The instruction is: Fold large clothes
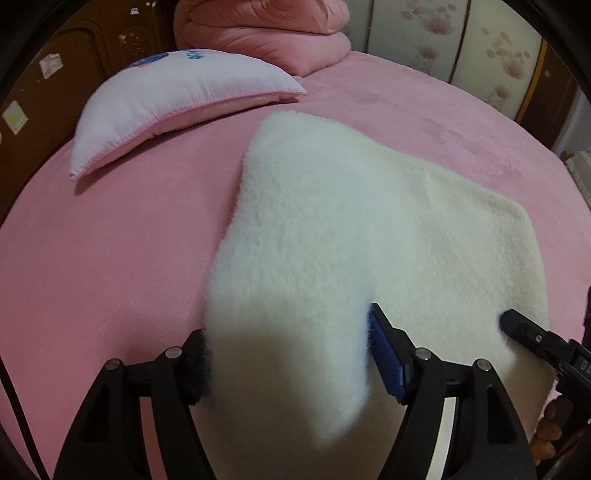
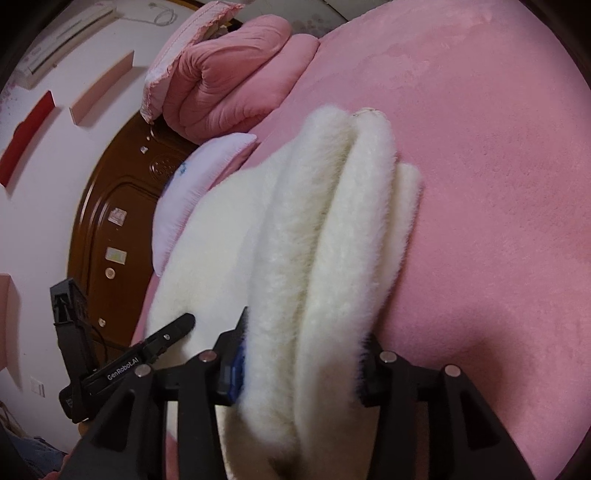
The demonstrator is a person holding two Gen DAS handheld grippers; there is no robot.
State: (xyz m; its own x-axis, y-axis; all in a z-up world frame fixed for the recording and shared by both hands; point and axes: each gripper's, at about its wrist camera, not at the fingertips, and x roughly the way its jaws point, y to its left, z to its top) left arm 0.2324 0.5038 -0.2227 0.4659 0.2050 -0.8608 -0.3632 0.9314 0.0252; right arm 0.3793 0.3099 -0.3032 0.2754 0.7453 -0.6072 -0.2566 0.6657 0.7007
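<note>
Fleece, white and thick, lies folded on the pink bed (image 1: 92,258) below the pale pillow (image 1: 177,99). The fleece garment (image 1: 332,229) bulges between the pads of the left tool (image 1: 288,358), which grips one fold. The right tool (image 2: 301,363) clamps several stacked layers (three ridges show) at the garment's near edge. A pink quilt (image 1: 266,33) sits beyond the pillow.
</note>
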